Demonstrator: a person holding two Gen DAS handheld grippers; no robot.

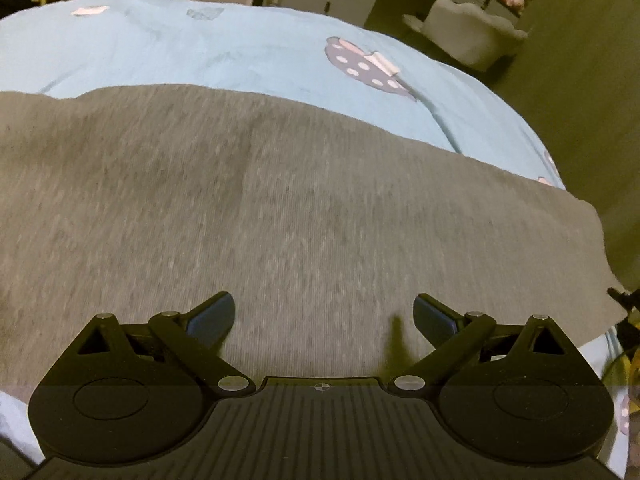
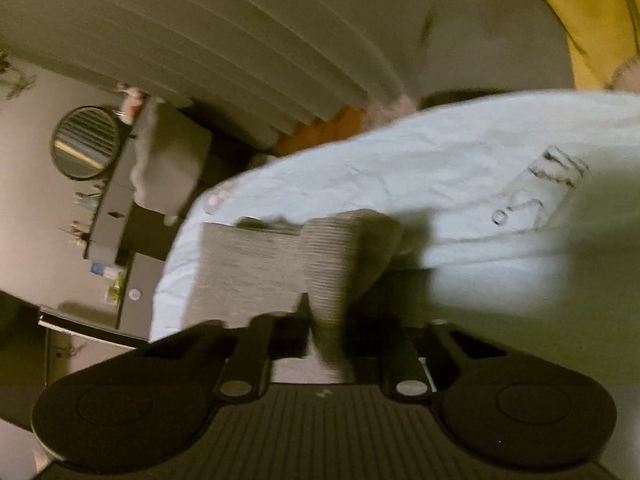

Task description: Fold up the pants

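right gripper [image 2: 326, 320] clamps a ridge of grey pants [image 2: 248, 272]; left gripper [image 1: 324, 312] hangs spread above them.

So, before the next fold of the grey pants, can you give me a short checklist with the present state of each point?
1. Right gripper closed on the pants: ok, a ribbed grey band is pinched between its fingers.
2. Left gripper free: ok, its fingers stand wide apart with only flat fabric below.
3. Pants lie flat under the left gripper: ok, the cloth is smooth with one faint crease.
4. Pants fully on the blue sheet: not ok, one corner reaches past the bed edge.
5. Both layers caught in the right grip: cannot tell, the picture is blurred.
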